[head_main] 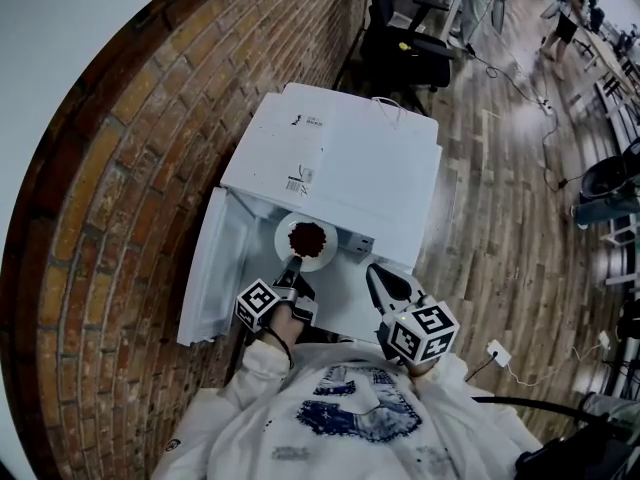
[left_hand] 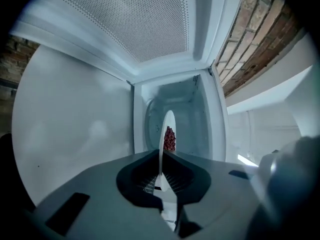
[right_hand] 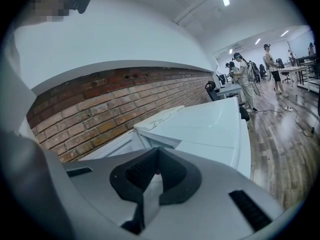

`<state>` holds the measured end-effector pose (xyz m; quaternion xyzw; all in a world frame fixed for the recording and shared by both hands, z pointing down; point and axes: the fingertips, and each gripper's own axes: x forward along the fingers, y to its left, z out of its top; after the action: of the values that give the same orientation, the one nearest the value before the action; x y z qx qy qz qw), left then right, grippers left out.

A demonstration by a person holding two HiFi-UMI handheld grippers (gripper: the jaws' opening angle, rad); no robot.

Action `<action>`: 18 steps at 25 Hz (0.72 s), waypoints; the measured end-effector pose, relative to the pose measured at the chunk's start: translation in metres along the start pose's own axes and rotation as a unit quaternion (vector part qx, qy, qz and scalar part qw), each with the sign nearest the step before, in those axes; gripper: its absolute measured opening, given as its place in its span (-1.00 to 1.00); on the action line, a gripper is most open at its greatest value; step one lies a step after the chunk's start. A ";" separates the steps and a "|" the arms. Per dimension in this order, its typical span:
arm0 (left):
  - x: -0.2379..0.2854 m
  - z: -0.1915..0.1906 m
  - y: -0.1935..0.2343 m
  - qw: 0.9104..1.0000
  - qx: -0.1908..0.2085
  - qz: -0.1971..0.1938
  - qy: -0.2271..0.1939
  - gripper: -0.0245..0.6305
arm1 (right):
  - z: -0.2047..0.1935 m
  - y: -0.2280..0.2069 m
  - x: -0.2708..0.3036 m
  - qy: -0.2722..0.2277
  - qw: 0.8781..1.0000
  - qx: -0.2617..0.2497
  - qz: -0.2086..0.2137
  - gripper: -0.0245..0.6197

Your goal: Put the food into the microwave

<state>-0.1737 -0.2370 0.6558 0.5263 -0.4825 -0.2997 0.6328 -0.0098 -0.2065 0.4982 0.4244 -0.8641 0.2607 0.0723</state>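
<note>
A white microwave (head_main: 340, 158) stands by the brick wall with its door (head_main: 215, 268) swung open to the left. At its opening is a white plate (head_main: 322, 258) carrying a heap of dark red food (head_main: 307, 236). My left gripper (head_main: 291, 264) is shut on the plate's near rim. In the left gripper view the plate (left_hand: 161, 144) shows edge-on between the jaws of the left gripper (left_hand: 161, 171), with the food (left_hand: 170, 139) in front of the microwave's cavity (left_hand: 185, 109). My right gripper (head_main: 374, 271) hangs shut and empty just right of the plate, and the right gripper (right_hand: 156, 173) looks past the microwave (right_hand: 210, 129).
A brick wall (head_main: 130, 188) runs along the left behind the microwave. A black office chair (head_main: 405, 43) stands beyond it. Cables and a power strip (head_main: 497, 352) lie on the wooden floor at right. People (right_hand: 245, 76) stand far off in the room.
</note>
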 end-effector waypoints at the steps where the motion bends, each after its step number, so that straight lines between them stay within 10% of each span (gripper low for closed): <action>1: 0.002 0.002 0.001 1.000 -0.001 0.002 0.001 -0.87 | 0.000 0.000 0.002 0.001 1.000 0.000 -0.001 -0.88; 18: 0.048 0.024 0.026 1.000 0.004 0.026 0.012 -0.87 | -0.006 0.000 0.013 0.021 1.000 -0.003 -0.014 -0.88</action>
<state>-0.1825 -0.2821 0.6943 0.5196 -0.4897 -0.2751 0.6438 -0.0187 -0.2128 0.5076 0.4305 -0.8571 0.2661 0.0958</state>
